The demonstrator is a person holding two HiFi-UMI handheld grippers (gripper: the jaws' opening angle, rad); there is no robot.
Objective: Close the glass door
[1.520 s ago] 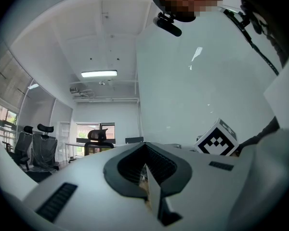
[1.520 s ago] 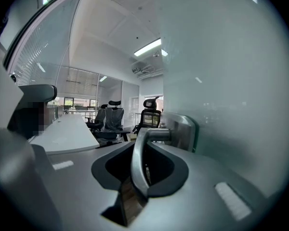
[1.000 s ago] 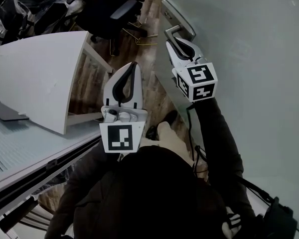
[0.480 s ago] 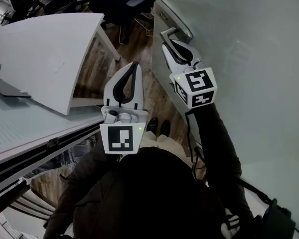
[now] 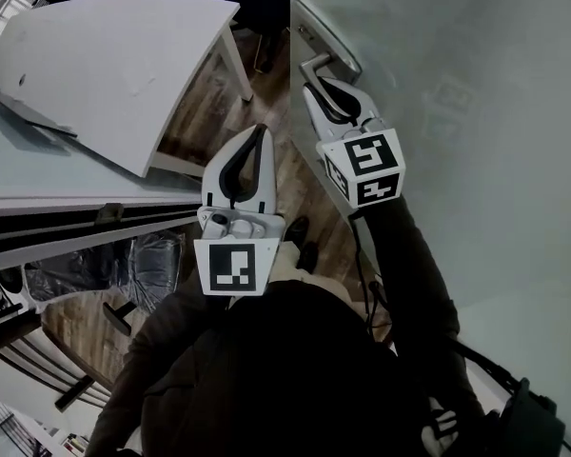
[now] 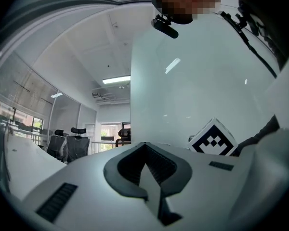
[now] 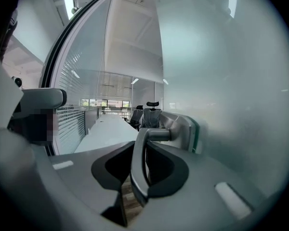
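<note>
Door of frosted glass, the glass door (image 5: 476, 112), fills the area to the right of its metal handle (image 5: 316, 65), seen from above. The door's free edge runs just left of the handle, with wooden floor (image 5: 209, 112) and a white desk (image 5: 114, 65) further left, so the door is judged not yet closed.

The right gripper (image 5: 331, 93) sits directly below the handle, its jaws clamped around the lever. In the right gripper view the lever (image 7: 137, 177) passes down through the hollow between the jaw pads, and its mounting plate (image 7: 183, 129) sits just behind. The left gripper (image 5: 257, 133) is well to the lower left of the handle, away from the glass, with its jaws pressed together on nothing (image 6: 145, 146).

To do this step well, the clamp likely needs to stay firm so the smooth lever does not slide out. The door should be moved in a steady arc around its hinge, with the wrist turning along with it rather than twisting the lever down. The left gripper should stay clear of the door edge. Slowing near the frame would spare the glass a hard stop.
</note>
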